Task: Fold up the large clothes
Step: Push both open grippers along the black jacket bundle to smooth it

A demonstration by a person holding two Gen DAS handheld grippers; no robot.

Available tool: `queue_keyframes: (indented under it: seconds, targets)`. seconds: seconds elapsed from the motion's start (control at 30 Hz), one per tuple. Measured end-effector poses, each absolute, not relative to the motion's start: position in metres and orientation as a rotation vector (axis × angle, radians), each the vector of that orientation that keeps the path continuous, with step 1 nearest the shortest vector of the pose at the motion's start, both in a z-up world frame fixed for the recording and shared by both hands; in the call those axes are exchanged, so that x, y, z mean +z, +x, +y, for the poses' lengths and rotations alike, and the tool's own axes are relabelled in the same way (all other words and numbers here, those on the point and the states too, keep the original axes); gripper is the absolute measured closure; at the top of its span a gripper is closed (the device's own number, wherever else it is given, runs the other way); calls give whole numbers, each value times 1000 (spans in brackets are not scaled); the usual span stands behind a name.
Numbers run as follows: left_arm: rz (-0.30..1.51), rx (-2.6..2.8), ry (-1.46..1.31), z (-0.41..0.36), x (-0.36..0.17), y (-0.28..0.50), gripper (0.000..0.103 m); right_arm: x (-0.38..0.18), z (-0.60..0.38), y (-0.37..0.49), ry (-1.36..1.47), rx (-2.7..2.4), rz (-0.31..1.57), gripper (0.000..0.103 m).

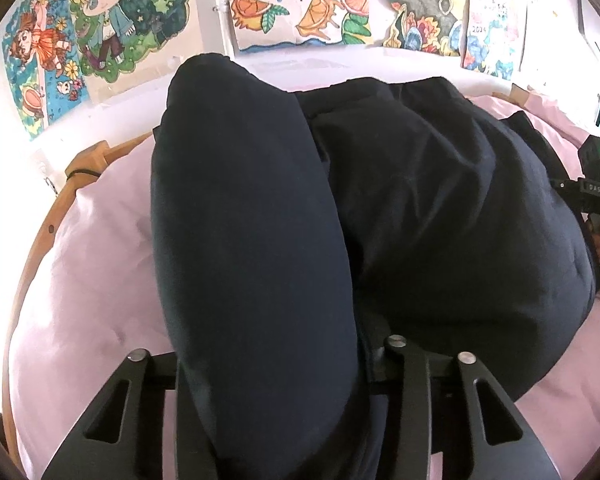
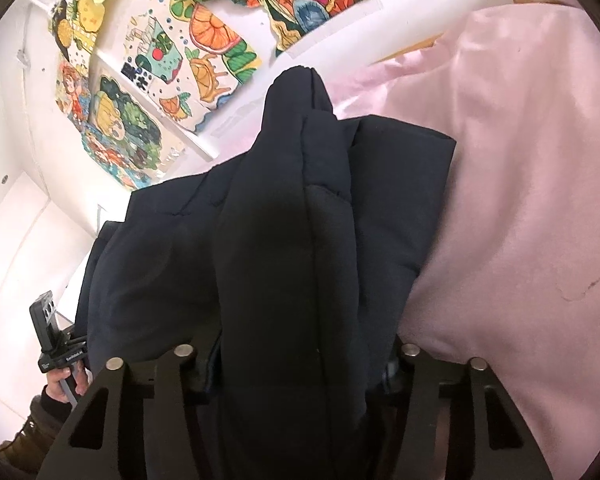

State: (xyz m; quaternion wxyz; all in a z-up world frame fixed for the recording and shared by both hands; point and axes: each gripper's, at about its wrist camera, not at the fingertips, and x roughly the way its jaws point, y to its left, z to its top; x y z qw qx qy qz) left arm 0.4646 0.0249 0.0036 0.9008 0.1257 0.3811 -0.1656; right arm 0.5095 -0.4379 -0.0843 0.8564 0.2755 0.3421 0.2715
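Observation:
A dark navy padded jacket [image 1: 440,200] lies on a pink bedsheet [image 1: 92,280]. In the left wrist view a thick fold of it rises in a ridge out of my left gripper [image 1: 276,364], whose fingertips are buried in the cloth. My right gripper [image 2: 296,364] holds another bunched ridge of the jacket [image 2: 172,260], which stands up from between its jaws and hides the pads. The rest of the jacket spreads flat behind both ridges.
The pink sheet [image 2: 520,200] stretches wide to the right. A wooden bed frame [image 1: 40,248] curves along the left edge. Colourful drawings [image 1: 300,8] cover the white wall just behind the bed. A hand [image 2: 66,384] holds the left gripper's handle above a brown boot [image 2: 20,440].

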Motion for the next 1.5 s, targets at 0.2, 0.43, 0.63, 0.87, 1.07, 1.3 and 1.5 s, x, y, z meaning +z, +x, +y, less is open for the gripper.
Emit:
queue_keyframes:
  seconds: [0.2, 0.43, 0.63, 0.87, 1.07, 1.3, 1.5]
  targets:
    - [742, -320, 292, 15, 12, 451, 76, -75, -435, 499, 568, 552, 689, 62]
    - [757, -329, 249, 14, 25, 436, 79, -59, -434, 480, 586, 514, 657, 68]
    - [761, -360, 231, 16, 30, 420, 79, -43, -433, 462, 568, 514, 642, 70]
    - [771, -388, 199, 21, 37, 407, 80, -22, -428, 443, 540, 495, 643, 70]
    - [781, -410, 243, 26, 46, 383, 80, -5, -415, 419, 495, 531, 663, 73]
    - [820, -415, 191, 47, 44, 365, 81, 10, -390, 394, 463, 568, 711, 75]
    - [803, -419, 178, 59, 63, 340, 81, 41, -377, 364, 439, 595, 696, 75]
